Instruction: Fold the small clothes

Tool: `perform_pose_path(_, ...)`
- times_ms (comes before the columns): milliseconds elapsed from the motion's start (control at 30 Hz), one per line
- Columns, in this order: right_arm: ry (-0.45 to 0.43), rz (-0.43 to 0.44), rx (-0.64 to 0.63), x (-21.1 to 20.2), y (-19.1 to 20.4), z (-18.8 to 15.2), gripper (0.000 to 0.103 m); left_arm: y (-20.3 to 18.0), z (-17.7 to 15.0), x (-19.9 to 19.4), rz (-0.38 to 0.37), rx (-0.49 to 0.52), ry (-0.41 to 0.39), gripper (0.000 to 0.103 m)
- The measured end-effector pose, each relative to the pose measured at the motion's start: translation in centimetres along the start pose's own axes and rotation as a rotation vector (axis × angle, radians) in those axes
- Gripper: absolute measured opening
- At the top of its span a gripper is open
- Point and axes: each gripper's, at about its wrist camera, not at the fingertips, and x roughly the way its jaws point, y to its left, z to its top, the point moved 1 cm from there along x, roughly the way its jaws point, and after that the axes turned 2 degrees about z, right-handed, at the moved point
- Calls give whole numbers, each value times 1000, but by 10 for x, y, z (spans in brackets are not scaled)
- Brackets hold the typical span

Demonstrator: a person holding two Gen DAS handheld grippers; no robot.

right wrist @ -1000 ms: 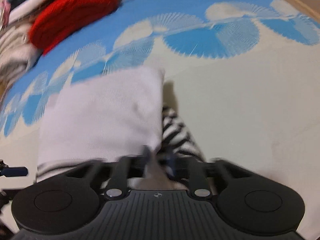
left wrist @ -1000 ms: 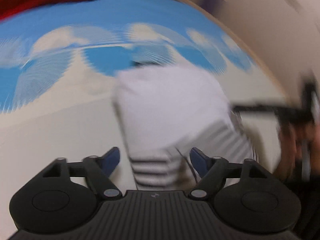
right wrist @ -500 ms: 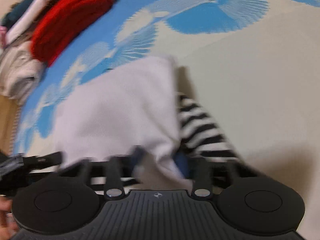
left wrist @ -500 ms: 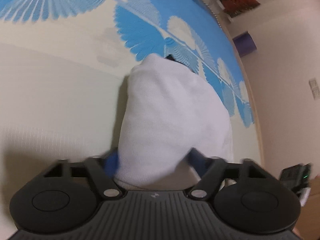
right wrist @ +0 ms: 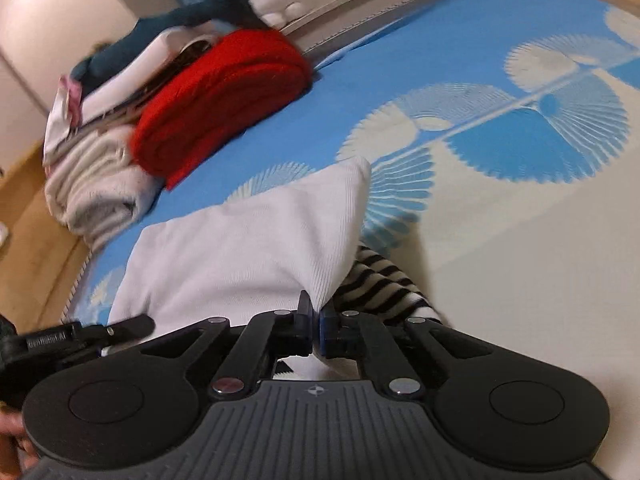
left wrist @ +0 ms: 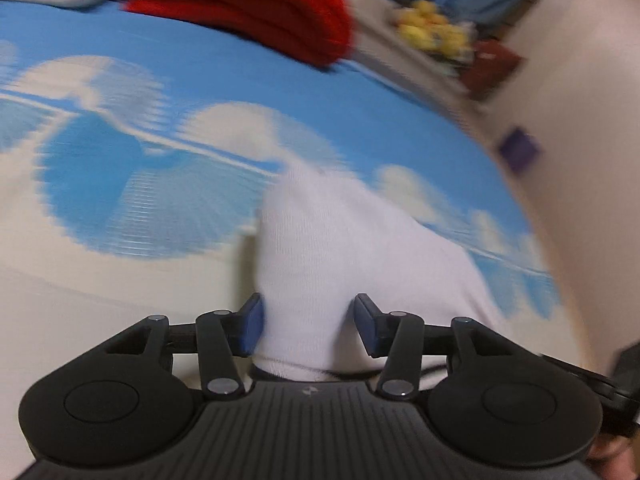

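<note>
A small white garment (left wrist: pixel 344 248) with a black-and-white striped part (right wrist: pixel 380 284) lies folded on a blue and cream mat (left wrist: pixel 120 160). My left gripper (left wrist: pixel 308 324) is open, its blue pads on either side of the near edge of the white cloth. My right gripper (right wrist: pixel 314 316) is shut on the near corner of the white garment (right wrist: pixel 248 248), right beside the striped part. The left gripper's body (right wrist: pixel 80 334) shows at the left edge of the right wrist view.
A folded red knit (right wrist: pixel 220 96) and a stack of folded pale clothes (right wrist: pixel 92 184) sit at the mat's far edge, with a dark plush toy (right wrist: pixel 180 20) behind. Yellow toys (left wrist: pixel 432 28) and a purple box (left wrist: pixel 518 150) lie past the mat. Wooden floor (right wrist: pixel 36 248) borders the mat.
Both views have swung toward the red knit pile. My right gripper's pads have closed tight on the white cloth's corner. My left gripper stays open around the cloth's edge.
</note>
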Motion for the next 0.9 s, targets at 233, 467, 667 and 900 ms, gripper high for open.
perform_pose_path(233, 62, -102, -104, 28, 15, -7, 2, -5, -16, -34, -106, 161, 52, 52)
perform_pose_path(467, 1, -107, -182, 4, 22, -7, 18, -17, -57, -10, 103, 432, 180, 58)
perform_pose_path(667, 260, -103, -275, 13, 17, -35, 26, -16, -69, -25, 126, 426, 200, 62)
perform_pose_path(900, 207, -328, -310, -38, 13, -31, 41, -25, -68, -87, 297, 373, 71, 86)
